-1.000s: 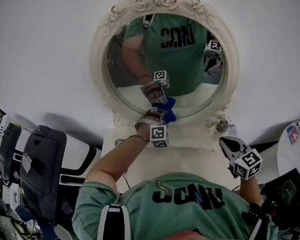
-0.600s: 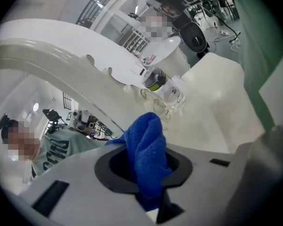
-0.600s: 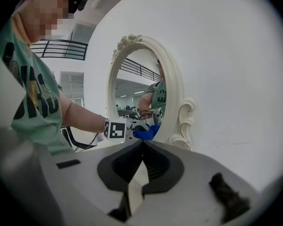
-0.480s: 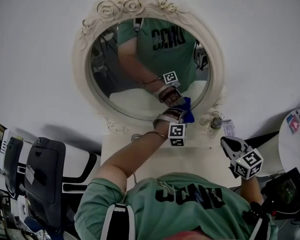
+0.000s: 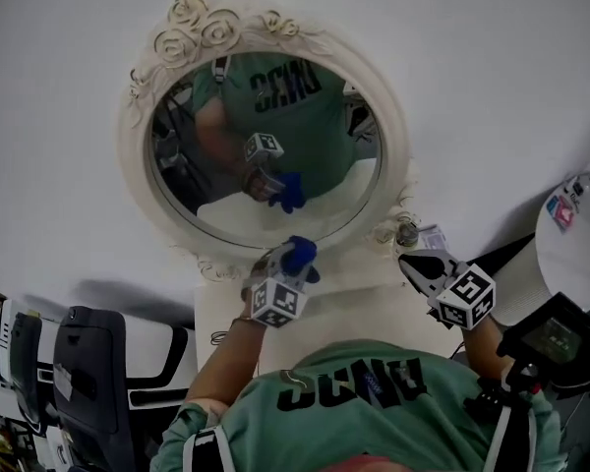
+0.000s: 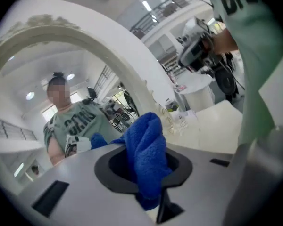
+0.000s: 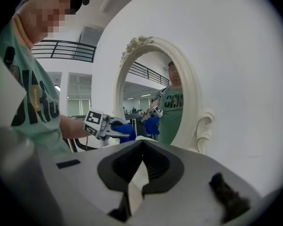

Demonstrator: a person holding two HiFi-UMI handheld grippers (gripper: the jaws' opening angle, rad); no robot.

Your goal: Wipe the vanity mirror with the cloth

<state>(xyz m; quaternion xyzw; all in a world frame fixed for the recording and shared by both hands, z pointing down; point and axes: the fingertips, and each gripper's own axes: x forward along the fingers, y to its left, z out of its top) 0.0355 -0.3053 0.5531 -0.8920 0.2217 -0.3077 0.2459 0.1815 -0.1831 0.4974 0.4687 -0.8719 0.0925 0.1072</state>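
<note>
While the left gripper (image 5: 293, 255) keeps its jaws clamped on the blue cloth (image 5: 301, 253), the cloth sits just in front of the lower rim of the vanity mirror (image 5: 275, 155), apart from the glass. A clear gap shows between the cloth and its reflection in both the head view and the right gripper view. In the left gripper view the cloth stands up out of the jaws as a bunched fold, with a short tail hanging below them.

The right gripper (image 5: 414, 262) hangs to the right of the mirror, near the lower right of the carved cream frame (image 5: 396, 155). Its jaws are together with nothing between them, and it takes no part in the wipe.

Step in hand, as judged: wiping, with the cloth lifted off the glass at the bottom of the oval, ready for a stroke. How much of the pane is already clean cannot be told, since no streaks or marks are visible.

The next move calls for the following:
- Bring the bunched fold onto the glass.
- Press lightly and evenly, then sweep across the pane.
- Keep the jaw tips behind the cloth so that only fabric meets the glass.
- Hold the stroke inside the frame's relief.
- Stay clear of the small glass items (image 6: 177, 119) standing on the vanity top (image 5: 364, 298) by the frame's lower right.
</note>
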